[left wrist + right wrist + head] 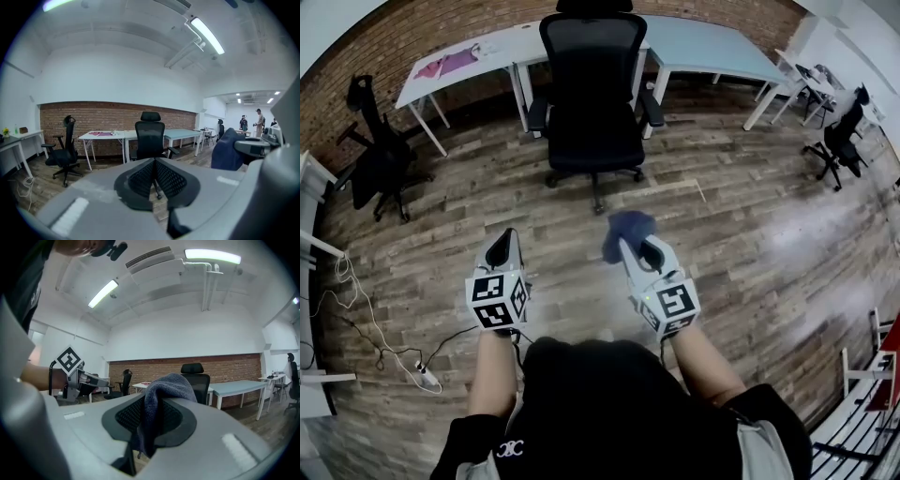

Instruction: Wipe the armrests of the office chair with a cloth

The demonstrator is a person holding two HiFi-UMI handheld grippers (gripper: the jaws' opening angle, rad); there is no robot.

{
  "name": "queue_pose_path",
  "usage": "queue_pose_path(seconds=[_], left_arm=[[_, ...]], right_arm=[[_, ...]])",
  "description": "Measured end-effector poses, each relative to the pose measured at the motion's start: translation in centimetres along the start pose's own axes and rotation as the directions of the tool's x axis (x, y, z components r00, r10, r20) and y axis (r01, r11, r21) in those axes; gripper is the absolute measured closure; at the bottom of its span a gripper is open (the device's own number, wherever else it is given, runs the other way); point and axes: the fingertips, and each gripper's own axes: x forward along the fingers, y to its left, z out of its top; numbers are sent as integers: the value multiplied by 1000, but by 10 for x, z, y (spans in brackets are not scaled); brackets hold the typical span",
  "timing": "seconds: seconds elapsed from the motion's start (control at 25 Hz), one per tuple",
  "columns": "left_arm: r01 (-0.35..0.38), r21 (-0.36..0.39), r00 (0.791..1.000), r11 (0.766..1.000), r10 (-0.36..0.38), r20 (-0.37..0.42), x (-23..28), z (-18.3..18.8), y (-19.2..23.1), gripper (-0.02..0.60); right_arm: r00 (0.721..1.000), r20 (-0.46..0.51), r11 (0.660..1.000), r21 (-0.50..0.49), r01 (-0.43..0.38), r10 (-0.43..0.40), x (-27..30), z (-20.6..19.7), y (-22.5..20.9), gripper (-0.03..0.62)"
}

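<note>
Head view: the office chair (592, 94) stands well ahead of the left claw (500, 251) and right claw (630, 246), its armrests (652, 105) not yet reached. Left gripper view: jaws together, nothing between them. Right gripper view: jaws pinch the cloth (164, 394); it would wipe best if a broad fold led flat along each armrest.

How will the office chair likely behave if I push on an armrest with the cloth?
The chair will probably roll away: its star base ends in wheels, and the wood floor looks smooth. It seems unlikely to tip, since the base legs spread about as wide as the seat.
</note>
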Motion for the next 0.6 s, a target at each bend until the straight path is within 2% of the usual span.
queue_pose_path(seconds=[0.28,0.48,0.6], left_arm=[[-63,-37,998,997,62,-11,6,-13,3,575],[-83,-14,997,996,82,-7,22,-15,17,575],[-74,-27,997,997,74,-21,45,-13,31,575]], right_arm=[[999,-29,999,-4,-39,39,11,-7,-17,523],[997,-47,998,-5,-59,58,40,-16,-17,523],[997,-53,998,-6,-57,57,63,-17,-20,523]])
